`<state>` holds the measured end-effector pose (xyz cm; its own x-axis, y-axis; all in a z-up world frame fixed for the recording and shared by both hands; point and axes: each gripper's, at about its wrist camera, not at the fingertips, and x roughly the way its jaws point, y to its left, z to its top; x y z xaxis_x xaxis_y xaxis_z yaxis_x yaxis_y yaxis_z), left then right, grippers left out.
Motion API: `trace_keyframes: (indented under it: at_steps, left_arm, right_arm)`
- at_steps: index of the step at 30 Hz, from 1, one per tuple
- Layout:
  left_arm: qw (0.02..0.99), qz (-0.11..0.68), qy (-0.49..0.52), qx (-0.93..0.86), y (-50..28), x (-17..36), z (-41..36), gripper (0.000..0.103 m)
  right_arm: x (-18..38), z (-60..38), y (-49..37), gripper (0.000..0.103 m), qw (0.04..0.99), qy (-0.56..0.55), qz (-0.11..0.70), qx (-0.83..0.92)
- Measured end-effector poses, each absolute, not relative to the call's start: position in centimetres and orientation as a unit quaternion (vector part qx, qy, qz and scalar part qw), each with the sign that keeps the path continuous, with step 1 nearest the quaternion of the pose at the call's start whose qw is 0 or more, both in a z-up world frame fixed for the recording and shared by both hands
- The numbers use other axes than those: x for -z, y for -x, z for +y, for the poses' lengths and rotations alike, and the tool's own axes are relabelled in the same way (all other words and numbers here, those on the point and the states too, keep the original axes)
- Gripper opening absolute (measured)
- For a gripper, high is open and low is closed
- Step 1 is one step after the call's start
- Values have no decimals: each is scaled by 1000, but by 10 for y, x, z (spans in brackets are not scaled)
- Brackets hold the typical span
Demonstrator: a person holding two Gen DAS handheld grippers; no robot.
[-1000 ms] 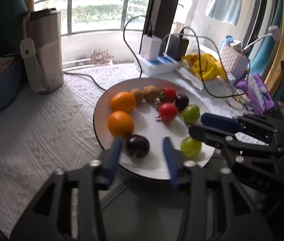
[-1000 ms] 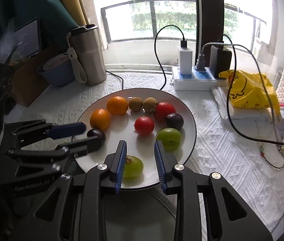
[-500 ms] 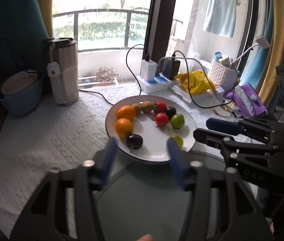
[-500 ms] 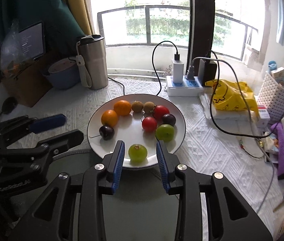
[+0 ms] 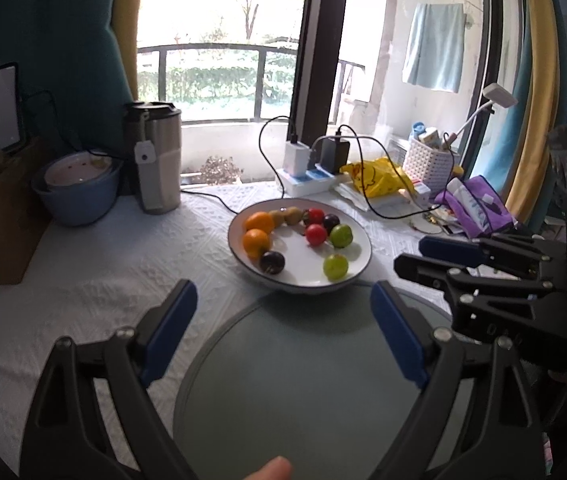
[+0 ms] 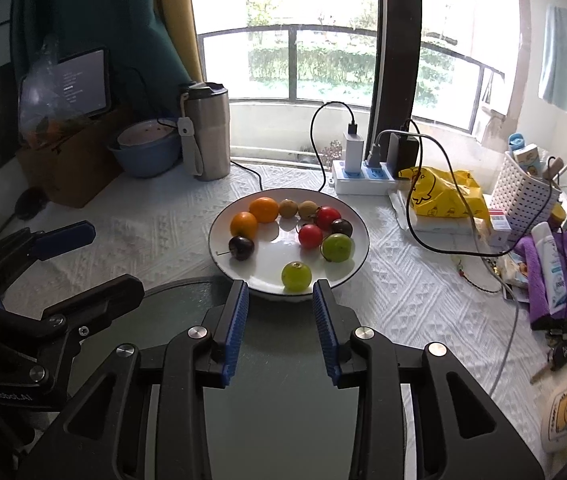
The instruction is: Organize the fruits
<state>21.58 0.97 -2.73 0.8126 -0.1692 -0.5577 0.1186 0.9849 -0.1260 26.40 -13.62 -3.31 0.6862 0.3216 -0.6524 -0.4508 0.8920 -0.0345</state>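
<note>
Nearest the cameras, both tongs hang over a round grey-green glass disc (image 6: 283, 408) set into the table (image 6: 403, 292), which is covered by a white textured cloth. The left tongs (image 5: 283, 320) are spread wide with nothing between the blue pads; the right tongs (image 6: 279, 320) are parted about a fruit's breadth and also grip nothing. Just beyond the disc's far edge sits a white plate (image 6: 359, 240) with a dark rim, carrying all the fruit. At its near edge lies a green fruit (image 6: 296, 276), directly ahead of the right tongs and not touching them. A second green fruit (image 6: 337, 247) lies a little farther and to the right, just beside a red tomato (image 6: 309, 236). On the plate's left a dark plum (image 6: 241, 247) lies next to two oranges (image 6: 243, 224), which curve away along the rim. Along the far rim are two brown kiwi-like fruits (image 6: 288, 208), another red tomato (image 6: 327, 217), and a second dark plum (image 6: 341, 227). Beyond the plate stand a steel tumbler (image 6: 208, 136) and a blue bowl (image 6: 147, 152) to the left, a white power strip (image 6: 363, 176) with chargers in the middle, and a yellow bag (image 6: 443, 196) and white basket (image 6: 523, 192) to the right.
</note>
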Motion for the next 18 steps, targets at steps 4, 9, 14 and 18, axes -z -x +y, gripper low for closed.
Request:
trace_keyframes:
  at_steps: [4, 9, 14, 18]
  left_arm:
    - [954, 287, 39, 71, -199, 24, 8, 90]
    - [958, 275, 32, 71, -177, 18, 2, 90]
    - [962, 263, 27, 74, -157, 11, -4, 90]
    - [965, 251, 26, 74, -140, 2, -6, 90]
  right_arm:
    - [29, -140, -247, 36, 916, 96, 327, -210]
    - [23, -148, -225, 36, 921, 95, 317, -207]
    - [14, -156, -201, 36, 927, 95, 302, -200]
    - [6, -161, -183, 36, 933, 93, 289, -194]
